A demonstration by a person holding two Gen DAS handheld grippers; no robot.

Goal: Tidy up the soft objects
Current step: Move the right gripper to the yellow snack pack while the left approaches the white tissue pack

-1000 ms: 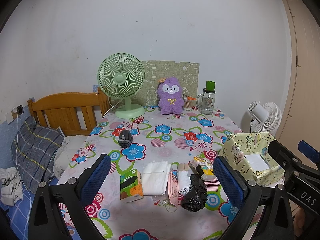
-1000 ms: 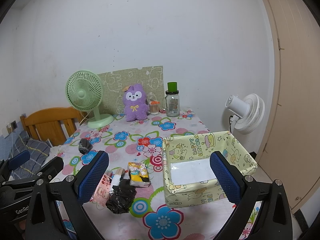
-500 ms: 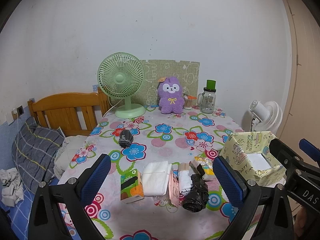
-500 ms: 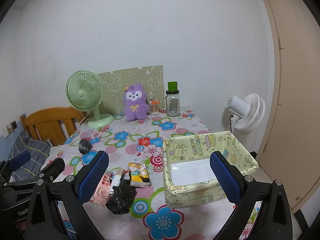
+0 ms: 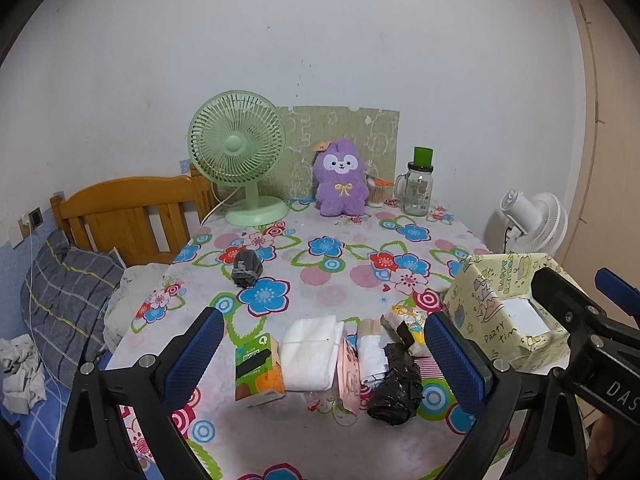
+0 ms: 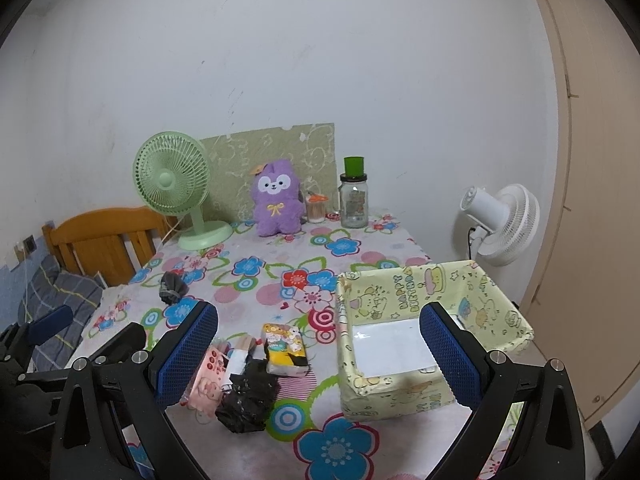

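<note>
Left gripper [image 5: 320,354]: fingers held apart, empty, raised slightly above the row since a second ago.
Soft objects: white cloth [image 5: 310,354] and black bundle [image 5: 394,388] left lying on the table [image 5: 340,276].
Box [image 6: 432,328]: nothing placed inside.
Right gripper [image 6: 318,354]: fingers apart, empty; no grasp begun.

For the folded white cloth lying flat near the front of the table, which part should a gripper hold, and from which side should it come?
Probably from above, with the left gripper. The folded white cloth lies flat with the green tissue pack at its left edge and the pink packet at its right, so pinch across its near and far edges.
</note>
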